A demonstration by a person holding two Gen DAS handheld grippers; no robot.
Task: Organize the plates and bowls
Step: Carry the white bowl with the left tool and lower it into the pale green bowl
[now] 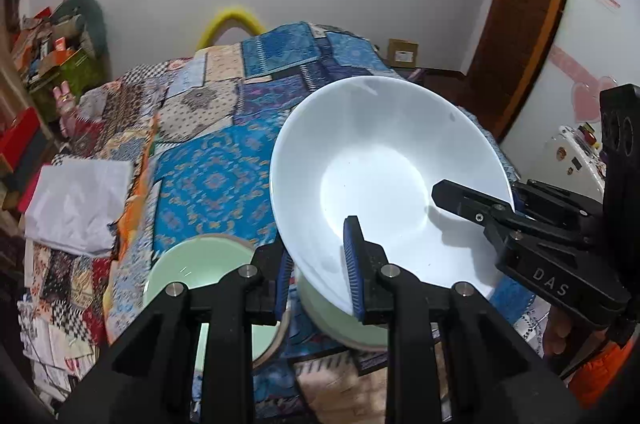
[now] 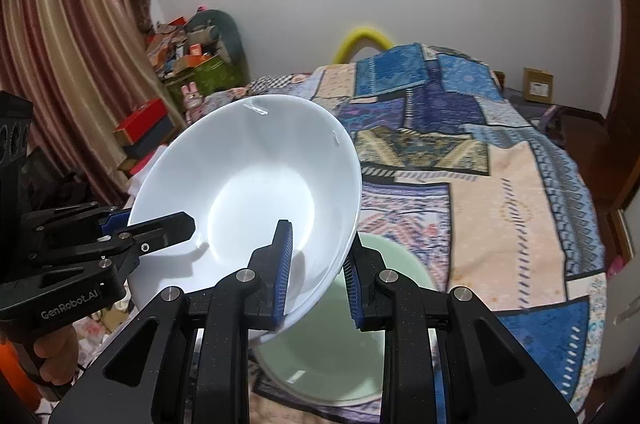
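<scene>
A large white bowl (image 1: 384, 180) is held tilted in the air above the patchwork-covered bed. My left gripper (image 1: 318, 274) is shut on its near rim, one finger inside and one outside. My right gripper (image 2: 316, 278) is shut on the opposite rim of the same white bowl (image 2: 256, 200). Each gripper shows in the other's view, the right one (image 1: 476, 204) and the left one (image 2: 160, 230). Two pale green bowls lie on the bed below: one (image 1: 200, 264) to the left, one (image 1: 340, 324) under the white bowl, also in the right wrist view (image 2: 340, 344).
The bed's patchwork cover (image 1: 216, 144) stretches ahead. A white folded cloth (image 1: 76, 204) lies at the bed's left edge. Cluttered boxes (image 2: 188, 60) and a curtain (image 2: 68, 72) stand to the left. A wooden door frame (image 1: 520, 16) is on the right.
</scene>
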